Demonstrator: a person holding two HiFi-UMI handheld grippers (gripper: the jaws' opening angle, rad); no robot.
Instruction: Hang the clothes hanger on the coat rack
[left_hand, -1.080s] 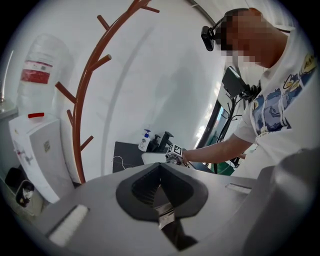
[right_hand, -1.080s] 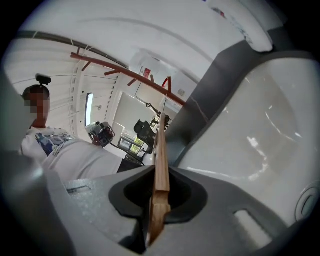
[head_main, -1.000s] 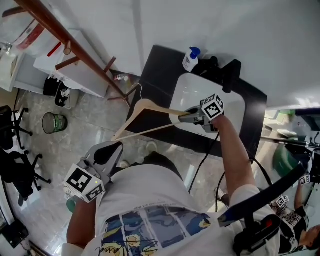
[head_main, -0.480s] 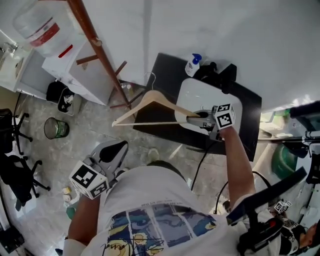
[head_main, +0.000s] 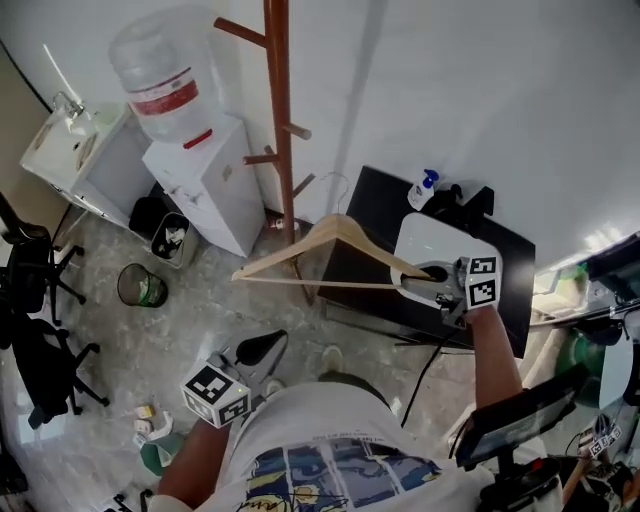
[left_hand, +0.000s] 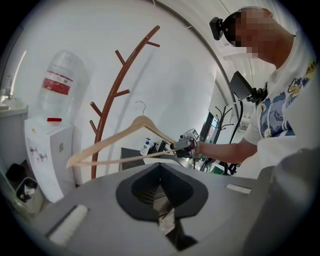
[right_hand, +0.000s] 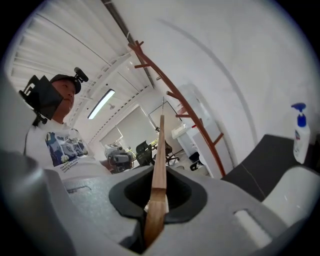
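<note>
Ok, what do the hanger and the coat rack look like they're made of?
The hanger looks like pale wood, bare or lightly varnished: light tan, with faint grain where the right tool clamps it. The coat rack is probably wood with a reddish-brown stain and a slight sheen on its pole and pegs; painted metal can't be ruled out.

The coat rack (head_main: 277, 120) runs off the head view's top (one hanger (head_main: 290, 247) end is buried in the right gripper (head_main: 420, 275)).
</note>
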